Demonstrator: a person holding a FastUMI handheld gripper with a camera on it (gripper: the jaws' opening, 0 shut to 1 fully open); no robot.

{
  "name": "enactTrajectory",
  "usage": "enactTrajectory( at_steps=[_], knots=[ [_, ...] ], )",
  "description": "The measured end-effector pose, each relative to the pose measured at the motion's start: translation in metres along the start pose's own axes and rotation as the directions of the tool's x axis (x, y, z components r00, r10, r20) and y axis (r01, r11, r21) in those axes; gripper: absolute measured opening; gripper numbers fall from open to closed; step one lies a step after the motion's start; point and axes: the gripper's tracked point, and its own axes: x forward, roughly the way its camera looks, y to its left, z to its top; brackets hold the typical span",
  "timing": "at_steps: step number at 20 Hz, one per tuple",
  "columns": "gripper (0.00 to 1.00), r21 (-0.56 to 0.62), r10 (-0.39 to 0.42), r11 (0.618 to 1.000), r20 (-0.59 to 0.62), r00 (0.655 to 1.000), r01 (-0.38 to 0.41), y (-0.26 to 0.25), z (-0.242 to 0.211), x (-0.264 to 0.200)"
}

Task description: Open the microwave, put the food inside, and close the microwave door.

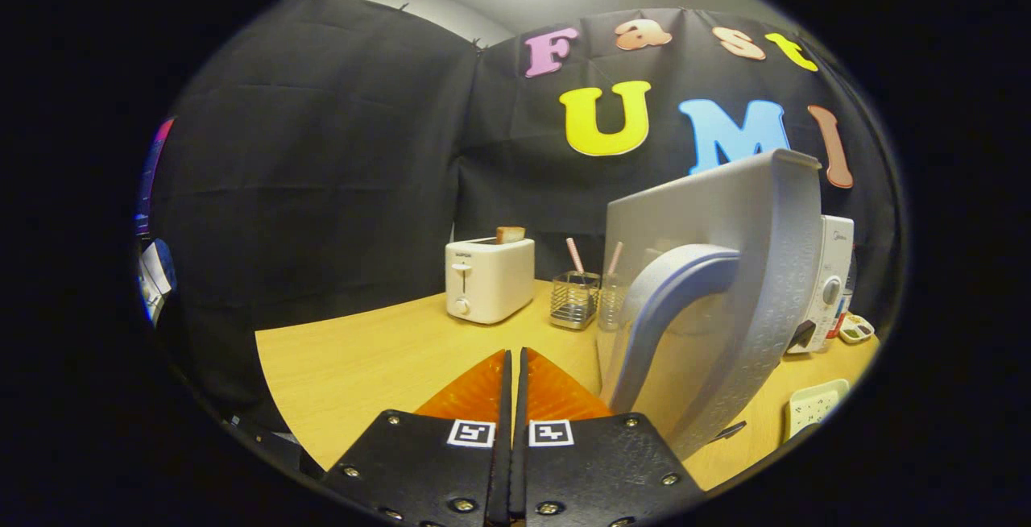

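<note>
While the microwave door (725,293) stands swung open at two o'clock, the gripper (515,366) (jaws together, empty) should, by my judgement, fetch the food before closing.

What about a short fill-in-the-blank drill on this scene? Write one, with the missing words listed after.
1. The microwave door stands ____, swung out to the right of the tongs.
2. The tongs' two fingers are pressed ____, with nothing between them.
3. A slice of bread sticks up from the ____ beyond the fingers on the wooden table.
4. The wire holder beside that white appliance holds a pink ____.

Missing words: open; together; toaster; straw
</note>
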Motion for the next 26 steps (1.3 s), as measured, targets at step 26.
enactTrajectory(
  at_steps=[26],
  knots=[
    [0.01,-0.07,-0.513,0.854,0.059,0.856,0.516,-0.259,0.044,0.054]
  ],
)
